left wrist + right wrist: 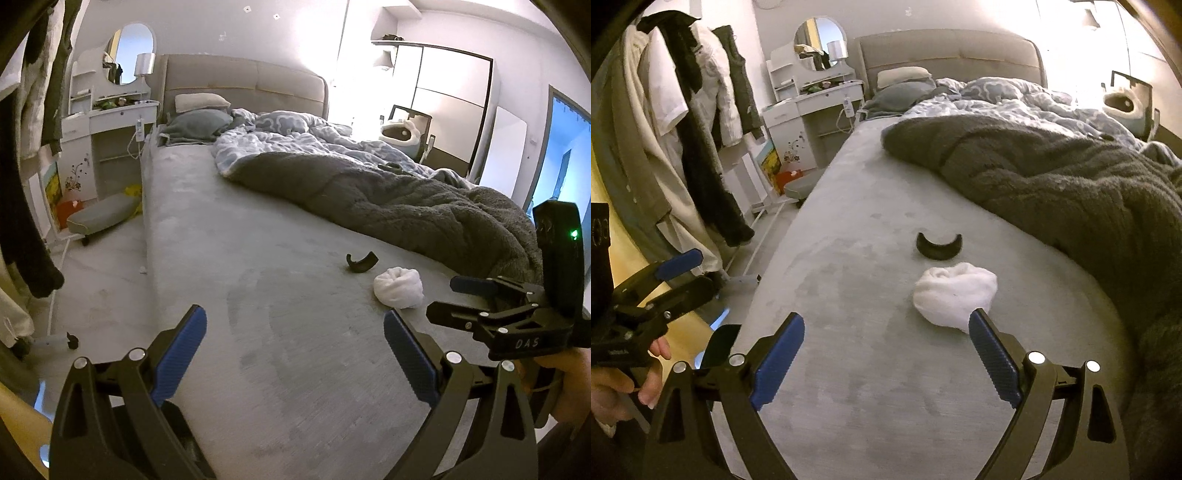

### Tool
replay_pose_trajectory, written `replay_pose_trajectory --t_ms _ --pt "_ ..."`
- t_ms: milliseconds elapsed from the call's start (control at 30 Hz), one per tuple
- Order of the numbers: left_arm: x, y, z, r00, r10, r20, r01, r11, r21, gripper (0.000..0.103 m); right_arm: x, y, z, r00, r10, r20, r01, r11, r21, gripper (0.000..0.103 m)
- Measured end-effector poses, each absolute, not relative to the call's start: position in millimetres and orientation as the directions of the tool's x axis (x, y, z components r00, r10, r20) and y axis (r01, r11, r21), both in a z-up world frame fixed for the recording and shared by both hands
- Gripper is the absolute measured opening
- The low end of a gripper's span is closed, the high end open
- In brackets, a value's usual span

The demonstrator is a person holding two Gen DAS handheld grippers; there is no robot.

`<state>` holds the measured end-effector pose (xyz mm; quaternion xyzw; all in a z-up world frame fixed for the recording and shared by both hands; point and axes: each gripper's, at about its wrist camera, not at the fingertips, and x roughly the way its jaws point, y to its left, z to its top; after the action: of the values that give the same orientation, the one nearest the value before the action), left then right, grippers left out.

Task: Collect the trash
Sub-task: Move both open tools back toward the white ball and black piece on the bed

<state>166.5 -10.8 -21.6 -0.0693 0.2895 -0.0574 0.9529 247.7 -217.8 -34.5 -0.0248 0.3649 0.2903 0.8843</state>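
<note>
A crumpled white wad (955,297) lies on the grey bed sheet (871,387), with a curved black scrap (939,247) just beyond it. Both also show in the left wrist view: the wad (398,287) and the scrap (362,262). My right gripper (886,325) is open and empty, its right fingertip (979,325) at the wad's near edge. My left gripper (293,319) is open and empty over bare sheet, left of the wad. The right gripper shows at the right edge of the left wrist view (480,299).
A dark grey blanket (1052,177) and blue patterned duvet (1015,99) cover the bed's right side. Pillows (199,122) lie at the headboard. Left of the bed are a floor strip, a white dressing table (110,114), a low stool (99,216) and hanging clothes (683,129).
</note>
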Motion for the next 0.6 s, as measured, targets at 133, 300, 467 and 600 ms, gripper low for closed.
replay_pose_trajectory --t_ms 133,300,467,600 --pt "175 -14 -24 0.819 -0.168 -0.548 0.080 0.980 -0.180 0.098 255 -225 -40 0.566 0.482 -0.669 -0.515 0.840 0.170 0.092" --pt "187 -22 -27 0.806 -0.197 -0.558 0.099 0.975 -0.201 0.098 262 -227 -46 0.563 0.470 -0.680 -0.510 0.845 0.162 0.092" --pt "198 -29 -29 0.796 -0.211 -0.567 0.115 0.973 -0.201 0.098 272 -226 -54 0.561 0.454 -0.693 -0.500 0.852 0.154 0.092" --pt "207 -32 -32 0.781 -0.226 -0.583 0.119 0.969 -0.216 0.098 283 -224 -63 0.558 0.438 -0.705 -0.497 0.857 0.140 0.092"
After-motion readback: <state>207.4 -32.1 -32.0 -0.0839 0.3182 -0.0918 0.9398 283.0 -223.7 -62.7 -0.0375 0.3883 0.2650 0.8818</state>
